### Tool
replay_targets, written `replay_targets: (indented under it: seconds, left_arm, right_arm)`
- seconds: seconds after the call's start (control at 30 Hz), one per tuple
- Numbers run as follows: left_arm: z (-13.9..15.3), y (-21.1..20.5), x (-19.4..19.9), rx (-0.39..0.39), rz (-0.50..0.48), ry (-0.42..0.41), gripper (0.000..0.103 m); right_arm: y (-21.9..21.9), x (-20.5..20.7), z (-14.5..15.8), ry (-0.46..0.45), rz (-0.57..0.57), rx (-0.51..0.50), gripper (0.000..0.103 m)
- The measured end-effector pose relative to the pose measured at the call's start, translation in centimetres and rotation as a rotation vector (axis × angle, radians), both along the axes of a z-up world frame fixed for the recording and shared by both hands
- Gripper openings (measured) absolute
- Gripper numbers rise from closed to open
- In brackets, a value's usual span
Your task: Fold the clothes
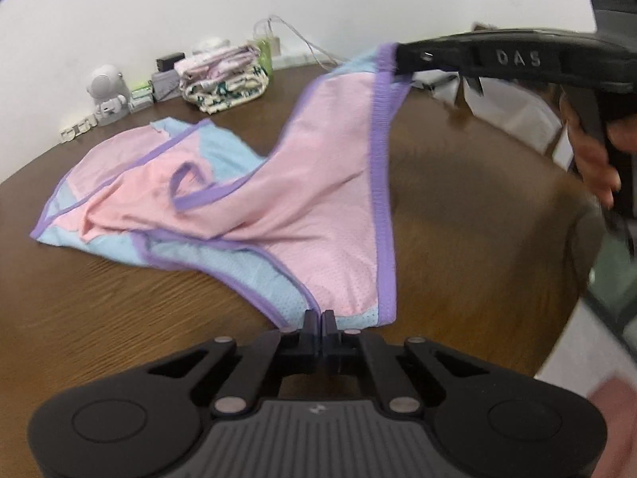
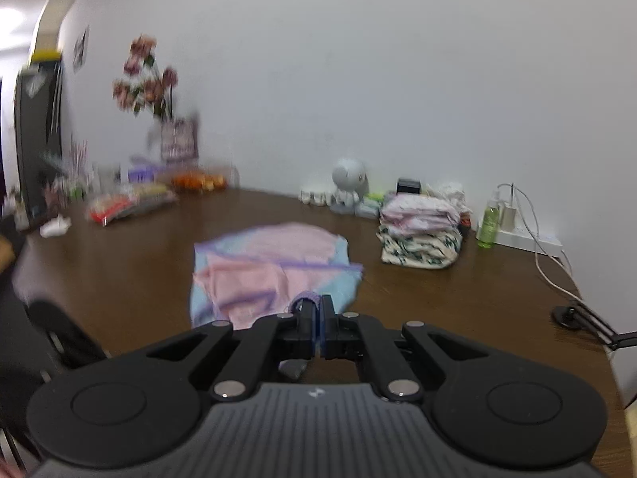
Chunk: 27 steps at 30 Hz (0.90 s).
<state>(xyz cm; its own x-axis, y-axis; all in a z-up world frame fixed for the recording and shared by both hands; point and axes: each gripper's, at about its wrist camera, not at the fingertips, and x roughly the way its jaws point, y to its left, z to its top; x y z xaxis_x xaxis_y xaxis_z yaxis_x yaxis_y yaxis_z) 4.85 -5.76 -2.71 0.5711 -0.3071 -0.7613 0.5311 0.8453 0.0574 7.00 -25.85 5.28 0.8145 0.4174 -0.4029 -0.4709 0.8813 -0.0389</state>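
A dark brown wooden table (image 1: 99,318) against a white wall is carrying the work. The left gripper (image 1: 322,312) is pinching the near hem of a pink and pale-blue mesh garment with purple trim (image 1: 318,199); the right gripper (image 2: 316,302) is clamping its purple band, lifting that side while the rest is lying bunched. The thin mesh could be slipping free if the hands are pulling apart.
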Motion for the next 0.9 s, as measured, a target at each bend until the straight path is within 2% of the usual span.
replay_targets:
  seconds: [0.13, 0.3, 0.47, 0.5, 0.53, 0.6, 0.7, 0.8, 0.83, 0.9]
  left_arm:
    - [0.5, 3.4, -1.8, 0.086, -0.038, 0.042, 0.000]
    - [1.0, 5.8, -3.3, 0.114, -0.010, 0.063, 0.002]
    - [1.3, 7.3, -3.4, 0.081, 0.033, 0.049, 0.009]
    - [1.4, 7.5, -3.4, 0.069, 0.039, 0.044, 0.015]
    - [1.5, 7.7, -3.4, 0.054, 0.044, 0.038, 0.026]
    - [1.7, 7.8, -3.3, 0.019, 0.038, 0.022, 0.032]
    - [1.7, 7.7, -2.7, -0.020, 0.024, 0.006, 0.032]
    - [0.9, 6.9, -2.0, -0.008, -0.011, 0.019, 0.028]
    - [0.8, 6.7, -2.0, 0.002, -0.021, 0.012, 0.019]
    - [0.7, 6.4, -1.9, 0.018, -0.040, 0.000, 0.013]
  right_arm:
    - [-0.1, -1.1, -1.8, 0.045, 0.020, -0.141, 0.001]
    - [1.1, -3.6, -4.6, 0.133, 0.081, -0.237, 0.001]
    - [1.8, -5.0, -6.0, 0.210, 0.111, -0.232, 0.001]
    - [1.8, -4.9, -6.2, 0.233, 0.110, -0.223, 0.002]
    - [1.7, -4.9, -6.5, 0.256, 0.108, -0.214, 0.002]
    - [1.6, -4.8, -6.9, 0.283, 0.093, -0.205, 0.002]
    - [1.6, -4.9, -7.0, 0.298, 0.079, -0.191, 0.002]
    - [1.5, -4.9, -7.0, 0.303, 0.064, -0.194, 0.002]
    - [1.5, -4.9, -7.1, 0.304, 0.059, -0.193, 0.002]
    - [1.4, -4.9, -7.1, 0.308, 0.049, -0.190, 0.002]
